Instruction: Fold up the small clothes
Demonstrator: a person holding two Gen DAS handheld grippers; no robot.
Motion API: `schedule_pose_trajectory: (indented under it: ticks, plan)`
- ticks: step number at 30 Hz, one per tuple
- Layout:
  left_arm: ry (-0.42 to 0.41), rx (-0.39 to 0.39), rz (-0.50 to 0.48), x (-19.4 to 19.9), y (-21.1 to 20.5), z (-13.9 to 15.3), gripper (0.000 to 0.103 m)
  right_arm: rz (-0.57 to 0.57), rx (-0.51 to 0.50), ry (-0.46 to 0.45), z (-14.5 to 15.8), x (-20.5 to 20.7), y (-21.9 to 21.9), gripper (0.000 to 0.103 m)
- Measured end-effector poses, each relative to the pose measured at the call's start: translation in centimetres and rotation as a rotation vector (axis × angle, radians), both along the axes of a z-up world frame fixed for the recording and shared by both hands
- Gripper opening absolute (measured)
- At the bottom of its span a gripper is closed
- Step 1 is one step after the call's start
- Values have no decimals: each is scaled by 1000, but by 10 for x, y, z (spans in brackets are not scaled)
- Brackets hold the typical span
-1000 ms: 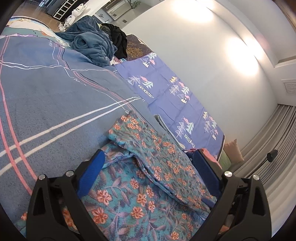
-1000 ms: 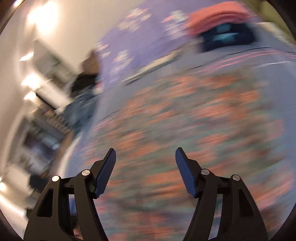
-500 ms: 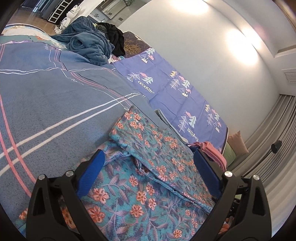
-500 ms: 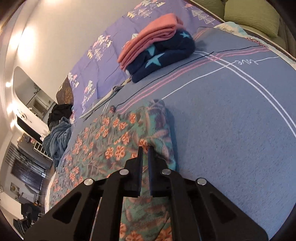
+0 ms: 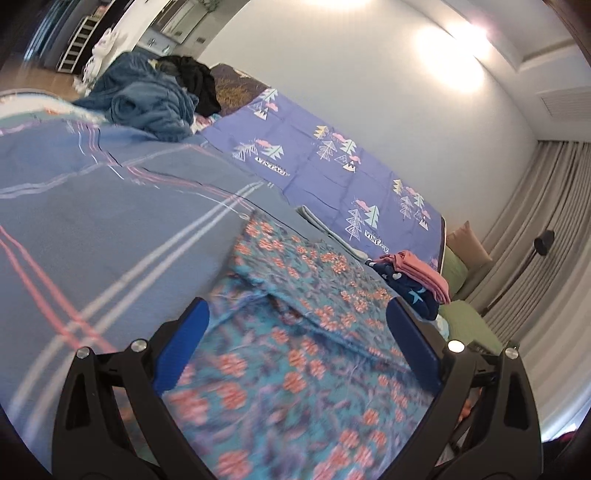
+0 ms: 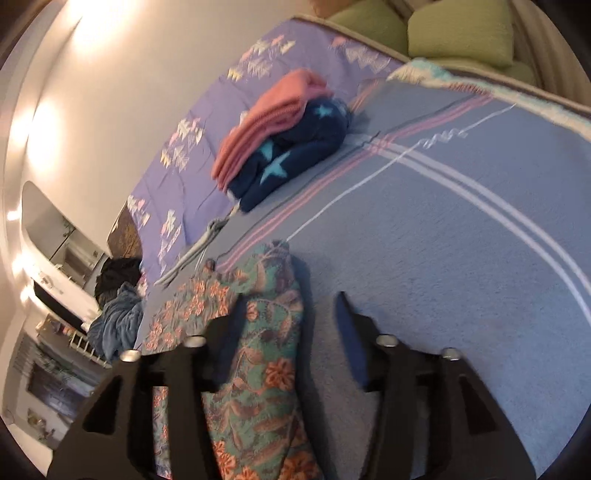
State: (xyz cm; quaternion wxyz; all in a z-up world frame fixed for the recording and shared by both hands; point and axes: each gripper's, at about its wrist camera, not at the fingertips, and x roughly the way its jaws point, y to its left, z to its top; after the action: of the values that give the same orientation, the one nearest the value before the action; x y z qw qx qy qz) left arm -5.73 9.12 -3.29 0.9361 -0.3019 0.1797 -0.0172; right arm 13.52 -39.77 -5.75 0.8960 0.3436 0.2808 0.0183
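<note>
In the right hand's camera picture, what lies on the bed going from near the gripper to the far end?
Floral garment between the opening gripper fingers → folded pile, pink piece on top of navy star piece → green cushions.

the right gripper [image 6: 290, 325], clamped on the floral garment [image 6: 258, 369] half a second ago, is opening; the folded edge lies between its jaws.

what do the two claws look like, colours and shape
Both match: the left claw and right claw have black plastic frames with triangular cut-outs, round silver bolts at the joints, and two flat blue fingers. No cables, markings or sleeves show.
</note>
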Motion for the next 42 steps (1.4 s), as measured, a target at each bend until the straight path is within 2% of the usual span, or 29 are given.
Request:
schedule_pose_trajectory:
  ticks: [3, 9, 13, 18, 21, 24, 26, 32, 36, 42]
  plan:
    - [12, 27, -1, -19, 15, 0, 98, -5, -17, -15, 3, -13, 3, 64]
    - [84, 61, -52, -56, 50, -10, 98, 91, -23, -26, 6, -55, 21, 70]
    - [121, 68, -79, -81, 64, -23, 98, 166, -25, -30, 4, -98, 29, 72]
    - [126, 67, -104, -106, 67, -34, 98, 194, -16, -64, 2, -170, 24, 74]
    - [118, 90, -121, -117, 60, -36, 98, 204, -69, -67, -1, -209, 25, 74]
    - [108, 103, -154, -125, 51, -36, 98, 218, -186, -70, -6, -257, 28, 74]
    - [107, 112, -179, -129, 45, -36, 98, 227, -211, -67, -8, -279, 26, 74]
    - [112, 155, -229, -144, 29, -37, 97, 226, -102, -84, -17, -332, 8, 74]
    - [115, 127, -251, -156, 27, -41, 97, 252, -20, -90, -28, -349, -1, 74]
    - [127, 96, -267, -167, 26, -48, 97, 299, 2, -80, -40, -365, -1, 74]
